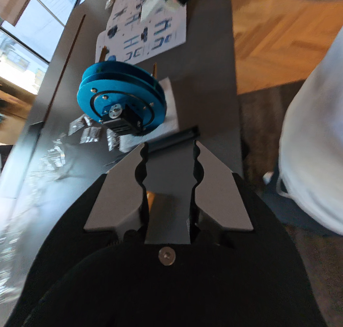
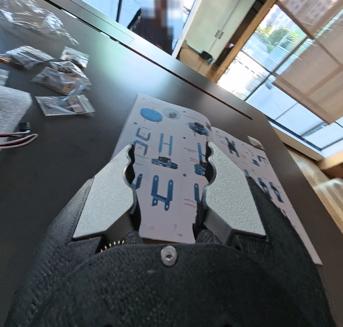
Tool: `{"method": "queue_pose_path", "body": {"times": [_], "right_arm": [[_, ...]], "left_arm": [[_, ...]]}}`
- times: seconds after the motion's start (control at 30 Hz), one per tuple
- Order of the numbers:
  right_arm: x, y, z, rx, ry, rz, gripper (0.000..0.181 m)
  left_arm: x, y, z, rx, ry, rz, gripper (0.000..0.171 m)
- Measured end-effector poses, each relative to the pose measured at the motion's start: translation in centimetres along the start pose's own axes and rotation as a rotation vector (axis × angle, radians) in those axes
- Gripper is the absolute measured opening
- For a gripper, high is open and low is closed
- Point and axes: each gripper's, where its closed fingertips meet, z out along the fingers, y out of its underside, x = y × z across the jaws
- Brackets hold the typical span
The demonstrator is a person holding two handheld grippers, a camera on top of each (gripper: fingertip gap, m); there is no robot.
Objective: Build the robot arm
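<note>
A blue round metal base (image 1: 120,97) with a black servo (image 1: 122,122) on its face stands tilted on brass standoffs (image 1: 155,69) over a white cloth (image 1: 167,106) on the dark table (image 1: 209,88). My left gripper (image 1: 169,145) is open and empty, just short of the base. My right gripper (image 2: 169,147) is open and empty, hovering over an open instruction booklet (image 2: 167,169) with blue part drawings. The booklet also shows in the left wrist view (image 1: 148,32), beyond the base.
Several clear bags of small parts (image 2: 63,80) lie left of the booklet and also show in the left wrist view (image 1: 87,132). Red-and-white wires (image 2: 20,138) lie at the left edge. A person in white (image 1: 315,151) stands at the table's right side. Windows (image 2: 278,77) lie beyond. There is about 30 cm between the tips of the two grippers.
</note>
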Motion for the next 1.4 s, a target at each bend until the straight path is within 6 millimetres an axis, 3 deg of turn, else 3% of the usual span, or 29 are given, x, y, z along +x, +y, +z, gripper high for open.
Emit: {"method": "queue_pose_path", "body": {"times": [0.1,0.37,0.6,0.73,0.9,1.07,1.23,1.4], "right_arm": [[-1.2,-0.3,-0.2,0.043,-0.074,-0.011,0.075],[-2.8,-0.3,-1.3,0.029,-0.133,0.011,0.075],[-2.8,-0.2,-5.2,-0.006,-0.035,0.067,0.076],[-2.8,0.7,-8.5,-0.052,0.071,0.091,0.077],[-3.3,2.7,-13.0,-0.106,0.178,0.160,0.077],[-3.9,4.0,-16.6,-0.119,0.249,0.258,0.077],[-4.6,4.0,-18.1,-0.111,0.288,0.302,0.077],[-6.2,3.1,-17.1,-0.108,0.254,0.290,0.077]], "left_arm": [[-0.7,1.5,0.3,-0.125,-0.007,0.152,0.045],[-0.8,1.6,2.8,-0.209,0.160,0.578,0.036],[-0.2,3.2,5.0,-0.236,0.421,0.897,0.037],[0.1,3.2,5.3,-0.248,0.572,0.982,0.043],[1.0,3.3,6.2,-0.200,0.689,0.998,0.036],[1.1,3.1,6.4,-0.157,0.692,1.004,0.027],[1.4,3.4,6.1,-0.110,0.653,1.040,0.027],[2.0,3.0,6.2,-0.081,0.629,1.032,0.023]]}}
